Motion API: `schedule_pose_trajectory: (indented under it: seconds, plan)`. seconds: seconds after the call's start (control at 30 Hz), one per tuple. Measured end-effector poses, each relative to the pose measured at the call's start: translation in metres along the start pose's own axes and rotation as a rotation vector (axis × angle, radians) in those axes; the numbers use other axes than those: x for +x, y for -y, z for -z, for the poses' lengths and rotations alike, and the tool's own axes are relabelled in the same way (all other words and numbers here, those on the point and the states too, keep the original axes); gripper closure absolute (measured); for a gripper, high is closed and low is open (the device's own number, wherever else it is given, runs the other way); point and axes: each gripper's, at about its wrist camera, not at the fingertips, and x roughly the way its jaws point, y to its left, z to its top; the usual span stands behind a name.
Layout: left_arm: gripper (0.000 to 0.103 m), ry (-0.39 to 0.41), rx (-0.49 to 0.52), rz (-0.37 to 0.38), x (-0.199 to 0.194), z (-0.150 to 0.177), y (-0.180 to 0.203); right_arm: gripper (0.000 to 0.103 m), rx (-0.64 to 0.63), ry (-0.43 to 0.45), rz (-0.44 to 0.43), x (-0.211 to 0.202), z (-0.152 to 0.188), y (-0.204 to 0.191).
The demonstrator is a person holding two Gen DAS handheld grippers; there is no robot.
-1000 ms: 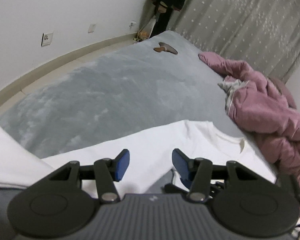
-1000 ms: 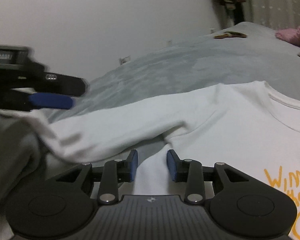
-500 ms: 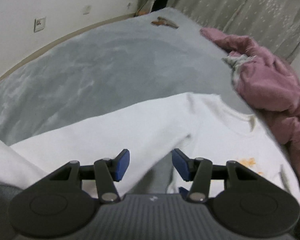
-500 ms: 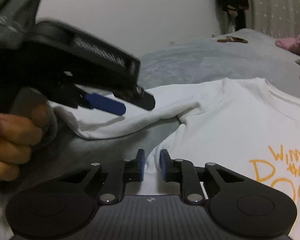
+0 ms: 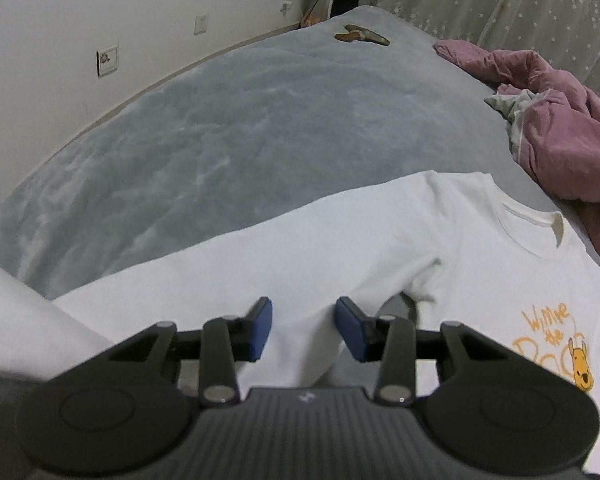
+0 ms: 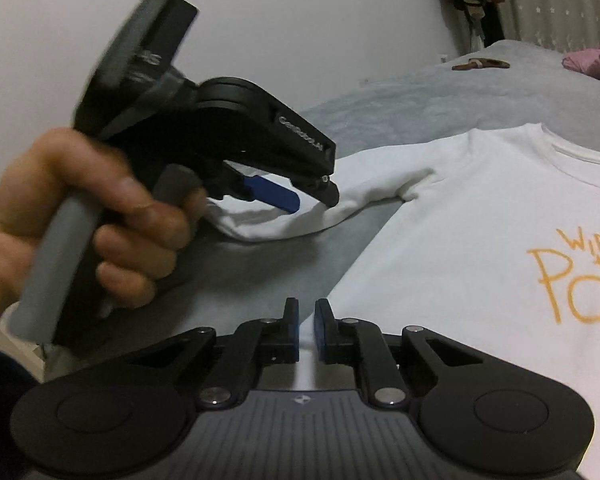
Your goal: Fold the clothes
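Left gripper (image 5: 303,328) sits over the sleeve (image 5: 260,264) of the white shirt (image 5: 480,248), jaws parted and just been closing, cloth lying between the blue pads (image 5: 260,328) but not pinched yet, so count it open. Right gripper (image 6: 307,330) has its jaws nearly together, also just been closing, with a strip of white shirt edge in the narrow gap; you look to be nipping the side hem there (contact itself is hard to confirm, I read it as gripping). Your left hand (image 6: 100,232) shows in the right view wrapped round the other tool's handle.

Shirt lies flat, print up, on the grey bed (image 5: 260,128). Taking the shirt as landmark: sleeve stretches out from its shoulder toward the left gripper, the pink blanket (image 5: 560,128) is bunched past its collar (image 5: 532,216), and a small brown thing (image 5: 362,35) lies far beyond it.

Step, as I judge it: picking up sleeve and side for the first fold inward. Next you need the left pads fully shut on the sleeve cloth, then both hands lift and carry together toward the shirt's middle, keeping the edge straight.
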Motion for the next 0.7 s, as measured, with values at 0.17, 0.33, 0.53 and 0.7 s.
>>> schedule_pose_trajectory:
  seconds: [0.17,0.33,0.53,0.7]
  plan:
    - [0.065,0.054,0.108,0.098,-0.022,0.014,0.021,0.090,0.137,0.109,0.085,-0.048,0.008,0.033]
    - [0.065,0.005,0.174,0.179,-0.016,0.035,0.049,0.090,0.248,0.085,0.321,-0.082,0.021,0.091]
    - [0.065,-0.004,0.284,0.104,-0.008,0.054,0.069,0.103,0.426,0.106,0.340,-0.130,0.059,0.130]
    - [0.065,-0.005,0.305,0.082,-0.014,0.062,0.071,0.103,0.531,0.124,0.351,-0.167,0.084,0.137]
